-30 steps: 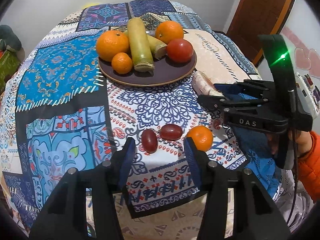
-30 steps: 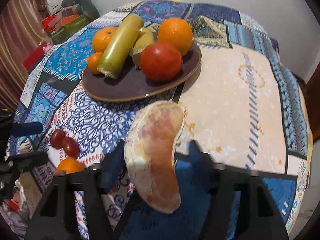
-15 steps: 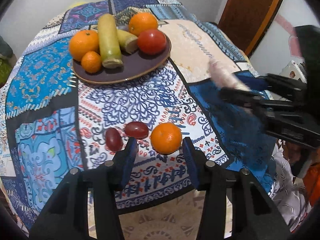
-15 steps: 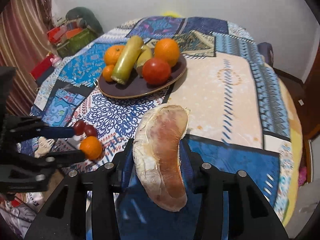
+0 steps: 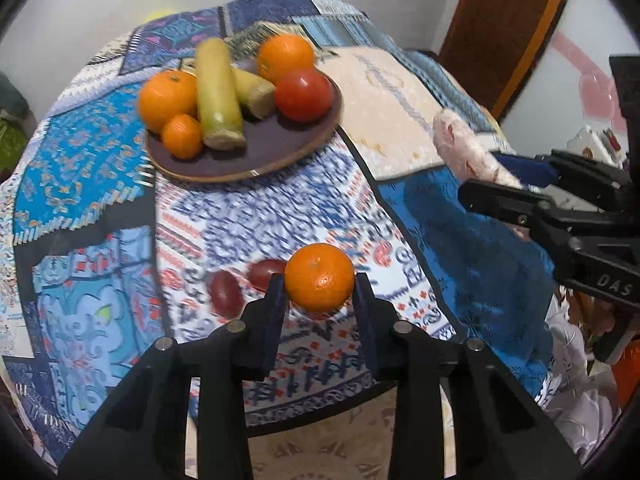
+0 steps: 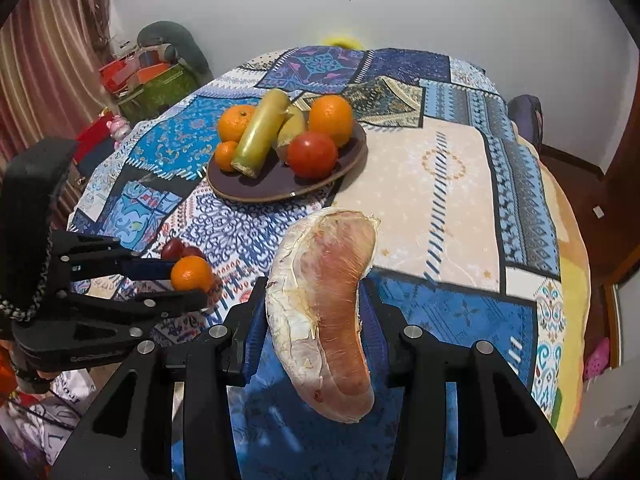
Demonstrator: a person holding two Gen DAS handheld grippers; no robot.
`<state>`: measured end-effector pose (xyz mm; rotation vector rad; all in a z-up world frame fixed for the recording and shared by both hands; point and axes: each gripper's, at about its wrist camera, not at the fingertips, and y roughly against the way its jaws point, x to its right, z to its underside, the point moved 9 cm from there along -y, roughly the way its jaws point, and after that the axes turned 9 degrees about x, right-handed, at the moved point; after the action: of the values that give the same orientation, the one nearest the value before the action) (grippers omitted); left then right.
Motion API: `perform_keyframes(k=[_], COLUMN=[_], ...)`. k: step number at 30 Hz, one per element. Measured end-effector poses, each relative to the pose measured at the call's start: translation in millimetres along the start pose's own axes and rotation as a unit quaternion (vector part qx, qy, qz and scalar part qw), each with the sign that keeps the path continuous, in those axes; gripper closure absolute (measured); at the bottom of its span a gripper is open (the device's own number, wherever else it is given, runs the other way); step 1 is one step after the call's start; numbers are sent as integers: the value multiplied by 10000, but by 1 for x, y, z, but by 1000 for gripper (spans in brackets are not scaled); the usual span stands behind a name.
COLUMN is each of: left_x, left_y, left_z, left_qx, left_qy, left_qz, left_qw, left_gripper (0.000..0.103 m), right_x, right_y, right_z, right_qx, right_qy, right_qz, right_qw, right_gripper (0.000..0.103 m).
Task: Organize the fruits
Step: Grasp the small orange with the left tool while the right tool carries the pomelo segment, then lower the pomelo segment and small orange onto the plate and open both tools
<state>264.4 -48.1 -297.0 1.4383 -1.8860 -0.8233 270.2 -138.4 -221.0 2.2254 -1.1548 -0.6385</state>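
- Right gripper [image 6: 316,312] clamped on a peeled pomelo segment [image 6: 326,312], held above the near blue patch of the tablecloth [image 6: 452,184]; long axis running toward the plate, broad end up and away, narrow end hanging past the fingers toward the camera.
- Left gripper [image 5: 318,292] with jaws just closing in on a small mandarin [image 5: 320,282], pads against both its sides, stem dimple facing up.
- Just behind, two dark red oval fruits [image 5: 244,284] on the cloth, smeared by motion blur; the nearer-right one partly hidden by the mandarin.
- Farther back, brown plate [image 6: 280,190] with three oranges, a red tomato [image 6: 312,155], and two yellow-green stalks [image 6: 262,132] pointing away and slightly right; the shorter stalk mostly covered by its neighbours.
- Far table edge cut off by fisheye curve.
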Motion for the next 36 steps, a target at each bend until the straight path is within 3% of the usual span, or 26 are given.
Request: perform_keyframes(k=[9, 15, 28, 36], left_x=[-55, -78, -92, -92], left_y=[15, 2, -41, -47], left_z=[-42, -62, -81, -79], left_qx=[446, 522, 445, 438], left_qy=[364, 342, 329, 218], left_qz=[-325, -462, -301, -181], left_qw=[9978, 9970, 9980, 9986], left_gripper=[69, 69, 69, 69], right_x=[-14, -24, -44, -43], right_y=[-15, -31, -92, -119], right_z=[-40, -64, -100, -101], right_qx=[282, 457, 489, 288], right_qy=[158, 234, 410, 350], right_qz=[-102, -194, -364, -399], right_qw=[9994, 9985, 9973, 9982], right_gripper=[63, 63, 63, 61])
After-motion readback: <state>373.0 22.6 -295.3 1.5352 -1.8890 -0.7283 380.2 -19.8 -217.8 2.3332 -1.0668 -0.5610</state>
